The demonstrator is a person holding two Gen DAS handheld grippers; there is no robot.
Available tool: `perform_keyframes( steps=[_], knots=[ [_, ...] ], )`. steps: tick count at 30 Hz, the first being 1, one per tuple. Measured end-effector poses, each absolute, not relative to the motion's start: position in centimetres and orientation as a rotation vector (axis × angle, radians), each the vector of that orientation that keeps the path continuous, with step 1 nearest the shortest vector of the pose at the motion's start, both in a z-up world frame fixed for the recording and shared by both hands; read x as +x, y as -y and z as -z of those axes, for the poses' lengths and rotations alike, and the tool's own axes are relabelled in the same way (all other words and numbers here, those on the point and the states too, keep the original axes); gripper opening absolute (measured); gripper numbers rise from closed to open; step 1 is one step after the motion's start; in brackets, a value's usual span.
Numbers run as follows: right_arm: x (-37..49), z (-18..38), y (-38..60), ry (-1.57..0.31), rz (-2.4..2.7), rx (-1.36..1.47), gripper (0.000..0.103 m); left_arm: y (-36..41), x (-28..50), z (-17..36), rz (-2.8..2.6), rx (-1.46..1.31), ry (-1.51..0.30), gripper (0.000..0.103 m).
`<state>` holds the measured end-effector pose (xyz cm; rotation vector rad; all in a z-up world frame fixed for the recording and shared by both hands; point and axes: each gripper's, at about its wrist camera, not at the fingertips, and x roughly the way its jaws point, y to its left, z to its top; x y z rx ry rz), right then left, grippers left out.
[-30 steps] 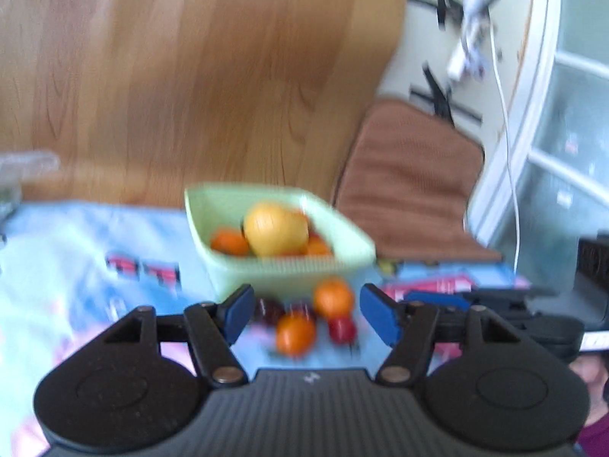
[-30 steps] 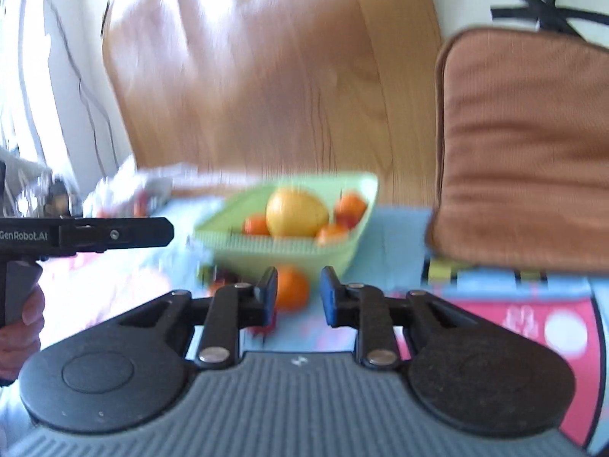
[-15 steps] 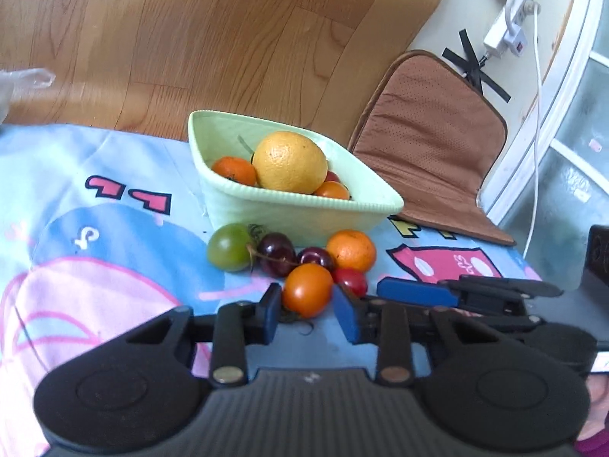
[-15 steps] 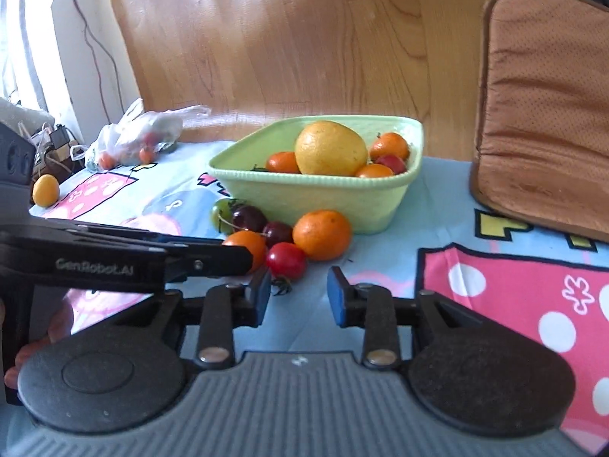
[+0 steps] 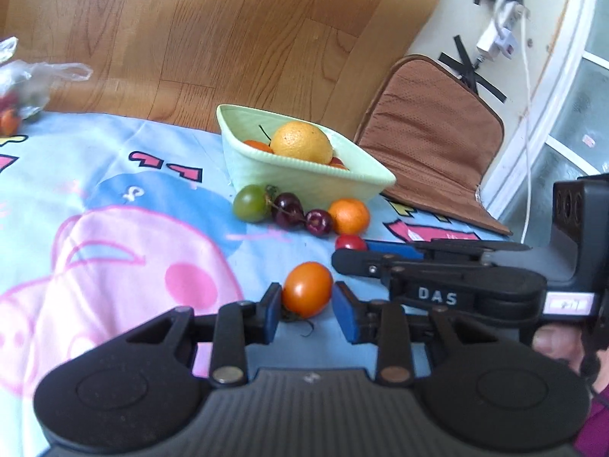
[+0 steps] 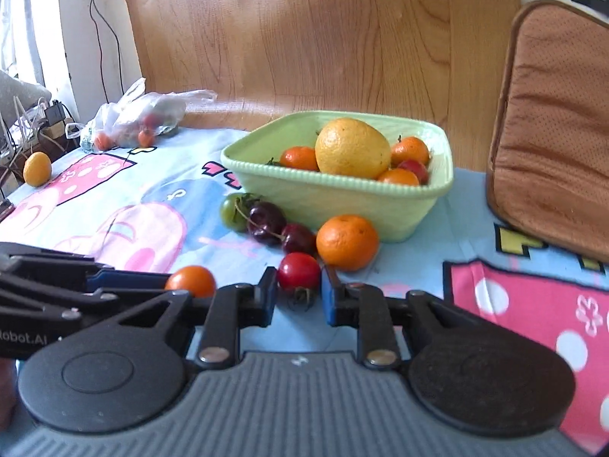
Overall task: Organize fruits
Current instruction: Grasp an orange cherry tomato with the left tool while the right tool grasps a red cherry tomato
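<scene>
A light green bowl (image 6: 335, 181) (image 5: 274, 179) holds a big yellow orange (image 6: 352, 148) and several small fruits. In front of it on the cloth lie a green tomato (image 5: 250, 203), two dark cherries (image 5: 289, 207) and a mandarin (image 6: 347, 242). My left gripper (image 5: 307, 301) is shut on an orange tomato (image 5: 306, 287) (image 6: 190, 281) that rests on the cloth. The jaws of my right gripper (image 6: 298, 289) are closing on a red tomato (image 6: 298, 272) (image 5: 349, 242), and both pads touch its sides. The two grippers lie side by side.
A brown cushion (image 6: 552, 152) leans at the right. At the cloth's far left sit a plastic bag of fruit (image 6: 137, 120) and a loose yellow fruit (image 6: 37, 168). Wooden floor lies behind. A hand (image 5: 552, 342) holds the right gripper.
Both grippers came forward and down to the loose fruit. The left jaws went from wide apart to closed around the orange tomato. The right jaws now flank the red tomato.
</scene>
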<state>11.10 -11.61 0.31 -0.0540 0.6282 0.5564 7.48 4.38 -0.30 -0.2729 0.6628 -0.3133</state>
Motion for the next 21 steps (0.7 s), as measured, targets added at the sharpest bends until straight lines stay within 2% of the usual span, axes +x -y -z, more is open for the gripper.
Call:
perform_keyframes(
  steps=[12,18,21],
  knots=[
    [-2.0,-0.2,13.7,-0.573,-0.660,-0.104,0.027,-3.2,-0.7,0.1,0.371,-0.253,-0.655,0.030],
    [-4.3,-0.1,13.6,-0.571,-0.669,-0.131,0.028,-2.8,-2.9,0.0,0.368,-0.250,-0.657,0.030],
    [-4.2,0.2,13.8,-0.578,-0.660,-0.100,0.028,-2.6,-3.1,-0.2,0.351,-0.231,-0.659,0.035]
  ],
)
